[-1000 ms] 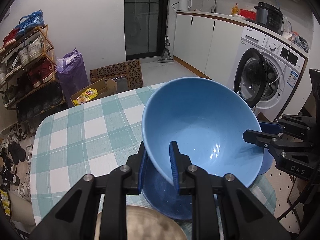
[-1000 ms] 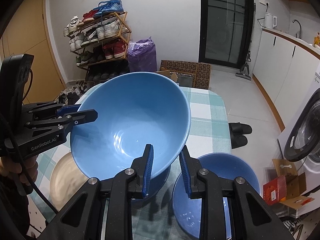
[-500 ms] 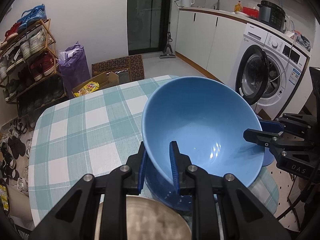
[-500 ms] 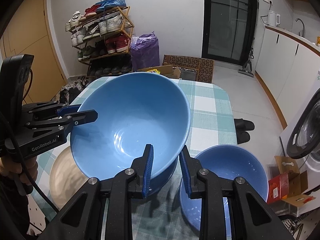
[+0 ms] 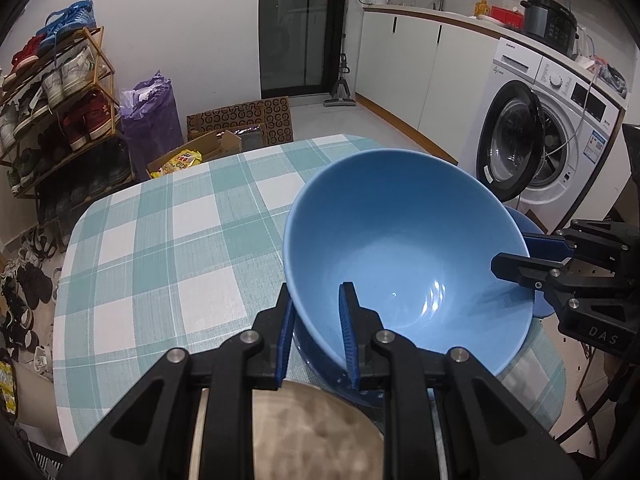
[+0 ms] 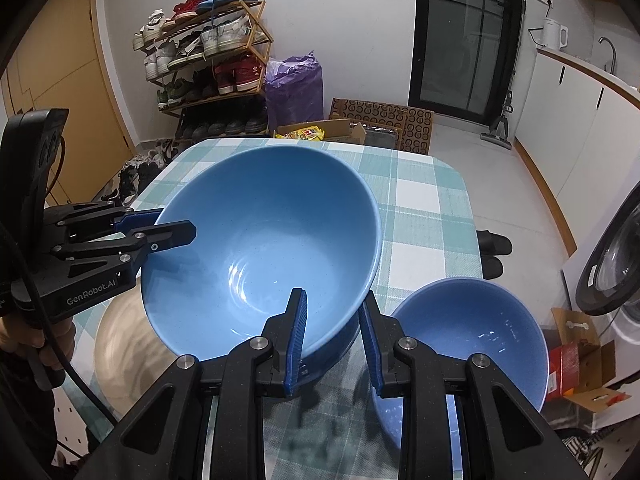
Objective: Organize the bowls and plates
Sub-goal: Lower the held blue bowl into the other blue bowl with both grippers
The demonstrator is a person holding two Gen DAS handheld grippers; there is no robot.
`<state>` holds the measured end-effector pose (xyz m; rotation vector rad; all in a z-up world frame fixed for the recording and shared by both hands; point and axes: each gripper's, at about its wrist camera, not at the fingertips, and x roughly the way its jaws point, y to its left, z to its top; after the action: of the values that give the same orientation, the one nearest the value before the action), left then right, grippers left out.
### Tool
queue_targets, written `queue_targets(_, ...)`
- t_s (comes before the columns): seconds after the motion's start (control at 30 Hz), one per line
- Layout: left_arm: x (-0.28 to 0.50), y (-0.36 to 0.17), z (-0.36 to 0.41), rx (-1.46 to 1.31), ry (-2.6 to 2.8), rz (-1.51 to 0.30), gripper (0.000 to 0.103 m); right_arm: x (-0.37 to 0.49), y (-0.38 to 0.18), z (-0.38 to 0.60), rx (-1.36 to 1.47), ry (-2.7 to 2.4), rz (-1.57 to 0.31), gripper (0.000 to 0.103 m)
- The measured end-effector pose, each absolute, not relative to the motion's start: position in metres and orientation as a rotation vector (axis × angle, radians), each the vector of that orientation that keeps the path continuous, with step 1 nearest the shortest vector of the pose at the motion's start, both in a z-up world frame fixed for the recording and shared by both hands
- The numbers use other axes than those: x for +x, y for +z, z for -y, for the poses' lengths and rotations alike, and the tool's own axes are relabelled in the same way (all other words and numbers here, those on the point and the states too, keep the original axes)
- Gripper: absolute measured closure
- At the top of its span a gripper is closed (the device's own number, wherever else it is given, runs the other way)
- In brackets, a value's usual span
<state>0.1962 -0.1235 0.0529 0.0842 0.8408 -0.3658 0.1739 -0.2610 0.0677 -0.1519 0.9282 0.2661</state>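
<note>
Lower blue bowl (image 6: 340, 354) mostly hidden under held blue bowl (image 6: 264, 248); tan plate (image 6: 124, 344) blurred.

Through both wrist lenses I see even, cool indoor light from overhead, throwing small white glints inside the big blue bowl (image 5: 408, 248). Fisheye curvature bends walls and door frames; black vignetting fills the corners. The tan plate (image 6: 128, 344) smears softly, and the checked surface (image 6: 320, 432) nearest the lens is blurred.

Bare checked tablecloth (image 5: 160, 248) far side; bowls, beige plate (image 5: 304, 432) crowding near edge
</note>
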Motion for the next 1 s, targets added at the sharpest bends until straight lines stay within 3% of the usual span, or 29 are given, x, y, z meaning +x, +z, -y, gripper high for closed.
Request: queue_targets(1.0, 0.2, 0.025, 0.125, 0.111, -0.344, -0.891, 0.083, 0.178, 0.035, 0.256, -0.205, 0.261, -0.988, 0.076)
